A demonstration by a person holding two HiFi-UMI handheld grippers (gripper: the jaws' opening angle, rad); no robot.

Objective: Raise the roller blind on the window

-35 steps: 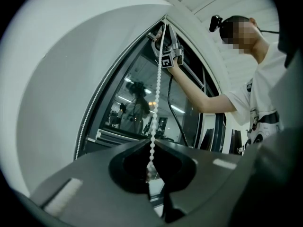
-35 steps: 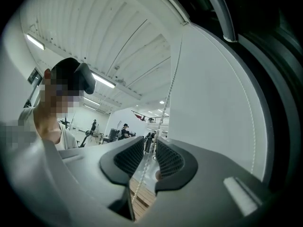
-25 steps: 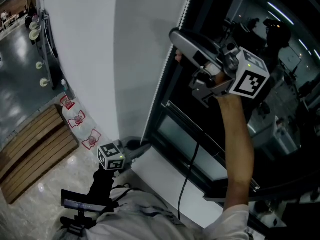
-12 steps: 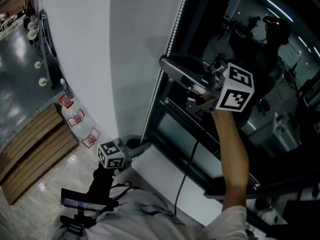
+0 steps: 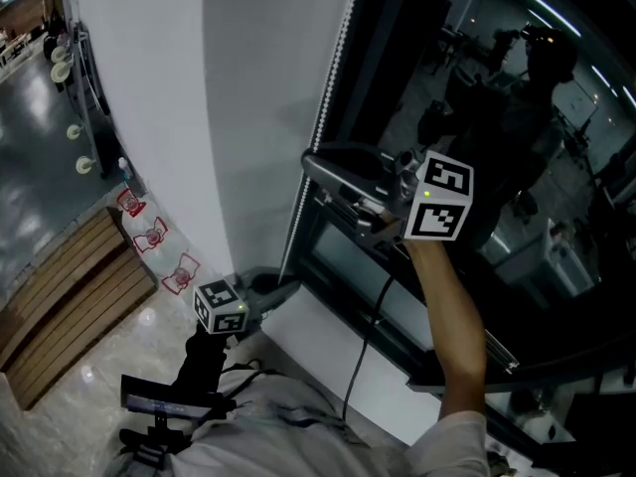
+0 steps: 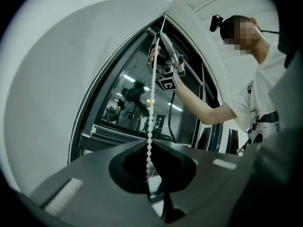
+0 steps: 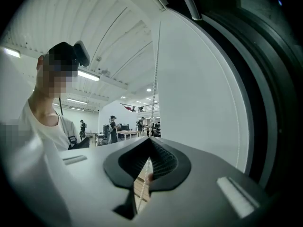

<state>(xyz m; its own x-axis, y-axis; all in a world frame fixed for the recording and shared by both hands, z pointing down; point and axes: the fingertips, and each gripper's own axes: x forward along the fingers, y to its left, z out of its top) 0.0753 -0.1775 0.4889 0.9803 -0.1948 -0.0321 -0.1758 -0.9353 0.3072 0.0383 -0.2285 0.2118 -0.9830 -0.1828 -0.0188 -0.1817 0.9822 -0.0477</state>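
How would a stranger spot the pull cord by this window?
Find the dark window beside the white wall. Where they meet hangs a thin white bead chain, gripped by the right claw above and the left claw below; nothing else there is beaded.

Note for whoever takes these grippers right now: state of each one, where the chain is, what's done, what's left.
Left gripper: low, shut on the bead chain.
Right gripper: higher on the same strand, shut on it.
The chain runs straight between them, in front of the window glass.
Done: both grips set.
Left: probably pull the strand down hand over hand. The blind's bottom edge is not in view, so check how high it is.
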